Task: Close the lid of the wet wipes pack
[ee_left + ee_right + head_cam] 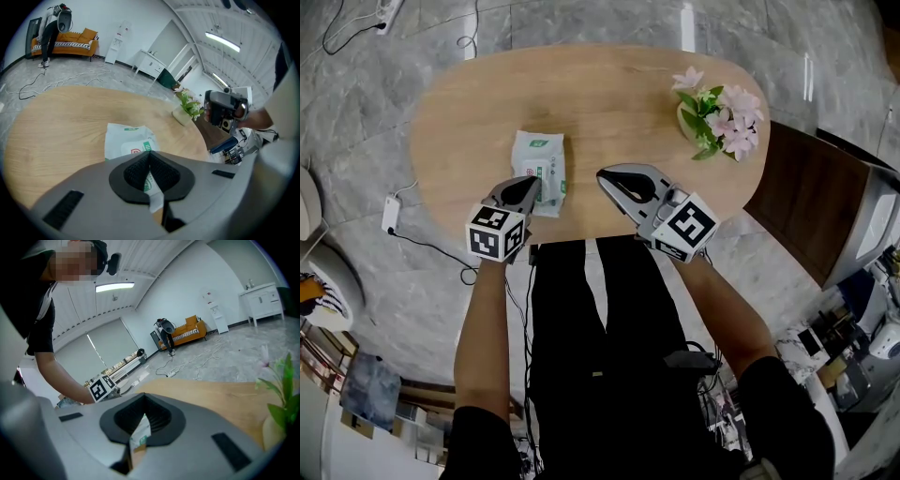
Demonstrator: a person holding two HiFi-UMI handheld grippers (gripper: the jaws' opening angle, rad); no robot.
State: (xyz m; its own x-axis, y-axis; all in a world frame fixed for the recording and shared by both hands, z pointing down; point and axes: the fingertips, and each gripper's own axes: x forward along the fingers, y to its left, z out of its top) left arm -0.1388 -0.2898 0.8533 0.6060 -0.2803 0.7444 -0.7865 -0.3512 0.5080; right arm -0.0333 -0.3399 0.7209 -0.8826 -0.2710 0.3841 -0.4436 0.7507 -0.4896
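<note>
The white and green wet wipes pack (538, 169) lies flat on the oval wooden table (609, 94), near its front edge. Its lid panel looks flat against the pack. My left gripper (533, 182) is shut, its tip over the pack's near end; I cannot tell whether it touches. In the left gripper view the pack (124, 138) shows just beyond the closed left gripper (150, 153). My right gripper (602, 175) is shut and empty, a short way right of the pack, pointing toward it. In the right gripper view a sliver of the pack (139, 431) shows through the right gripper (143, 397).
A vase of pink flowers (715, 118) stands at the table's far right. A brown chair (811, 202) sits beside the table's right end. A power strip and cables (392, 212) lie on the floor to the left. The person stands against the front edge.
</note>
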